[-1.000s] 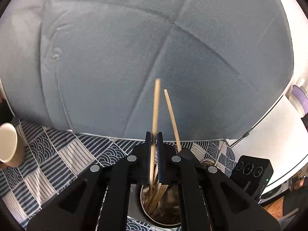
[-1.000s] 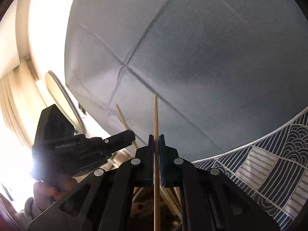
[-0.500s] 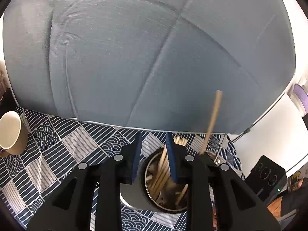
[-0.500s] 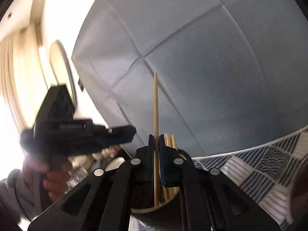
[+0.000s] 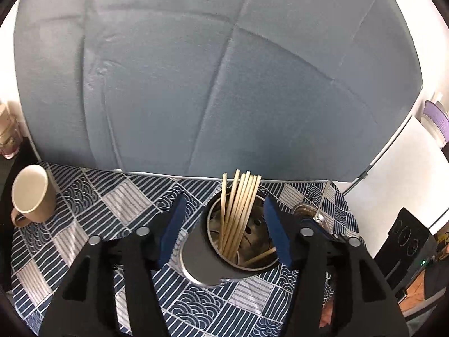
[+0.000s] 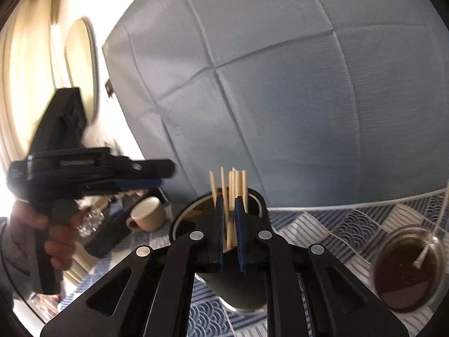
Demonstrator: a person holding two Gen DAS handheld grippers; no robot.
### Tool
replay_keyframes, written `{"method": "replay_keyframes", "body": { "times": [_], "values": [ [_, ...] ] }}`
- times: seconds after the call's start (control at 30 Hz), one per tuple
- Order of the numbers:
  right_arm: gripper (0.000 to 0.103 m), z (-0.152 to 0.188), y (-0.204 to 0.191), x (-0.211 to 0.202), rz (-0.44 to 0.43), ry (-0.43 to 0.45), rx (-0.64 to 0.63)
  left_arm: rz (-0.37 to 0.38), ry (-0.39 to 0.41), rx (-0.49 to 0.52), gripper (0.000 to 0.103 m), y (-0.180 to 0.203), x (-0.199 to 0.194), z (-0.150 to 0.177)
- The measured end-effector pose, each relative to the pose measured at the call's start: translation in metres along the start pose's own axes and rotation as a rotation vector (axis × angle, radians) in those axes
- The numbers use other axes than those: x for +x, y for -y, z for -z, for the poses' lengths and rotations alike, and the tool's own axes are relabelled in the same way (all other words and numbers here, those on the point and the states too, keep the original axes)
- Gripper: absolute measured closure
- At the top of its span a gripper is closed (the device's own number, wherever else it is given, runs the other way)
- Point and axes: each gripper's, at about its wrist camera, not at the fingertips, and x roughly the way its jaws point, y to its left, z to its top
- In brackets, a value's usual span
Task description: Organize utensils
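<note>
Left hand-held gripper (image 5: 224, 224) spread wide, holding nothing, straddling the metal holder (image 5: 230, 250) on the patterned bench (image 5: 92, 210). Right hand-held gripper (image 6: 229, 233) parted a little, its pads just off the chopsticks (image 5: 238, 210). They stand near upright inside the holder, tips up, leaning slightly. Risk: a careless pull-back clips those tips and tips the holder

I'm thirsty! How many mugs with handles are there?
1. The beige mug sits on the patterned cloth, left of the chopstick holder. Others could be hidden outside the views.
</note>
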Motion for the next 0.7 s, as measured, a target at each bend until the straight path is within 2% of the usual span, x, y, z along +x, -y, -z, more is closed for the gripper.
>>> {"method": "replay_keyframes", "body": {
  "times": [0.17, 0.23, 0.33, 0.43, 0.6, 0.7],
  "values": [
    [0.089, 0.002, -0.006, -0.010, 0.015, -0.053, -0.001, -0.034, 0.011, -0.028, 0.036, -0.010, -0.017, 0.009],
    [0.072, 0.003, -0.011, -0.015, 0.043, -0.072, -0.007, -0.056, 0.010, -0.029, 0.031, -0.013, -0.023, 0.014],
    [0.059, 0.006, -0.020, -0.022, 0.093, -0.110, -0.027, -0.113, 0.011, -0.009, 0.022, -0.015, -0.033, 0.025],
    [0.056, 0.010, -0.028, -0.021, 0.155, -0.175, -0.048, -0.143, -0.002, -0.001, 0.012, -0.017, -0.039, 0.035],
    [0.051, 0.017, -0.040, -0.025, 0.171, -0.215, -0.057, -0.187, -0.031, -0.024, 0.007, -0.027, -0.043, 0.053],
    [0.043, 0.020, -0.045, -0.027, 0.187, -0.231, -0.067, -0.221, -0.047, -0.025, 0.006, -0.030, -0.044, 0.065]
  ]
}}
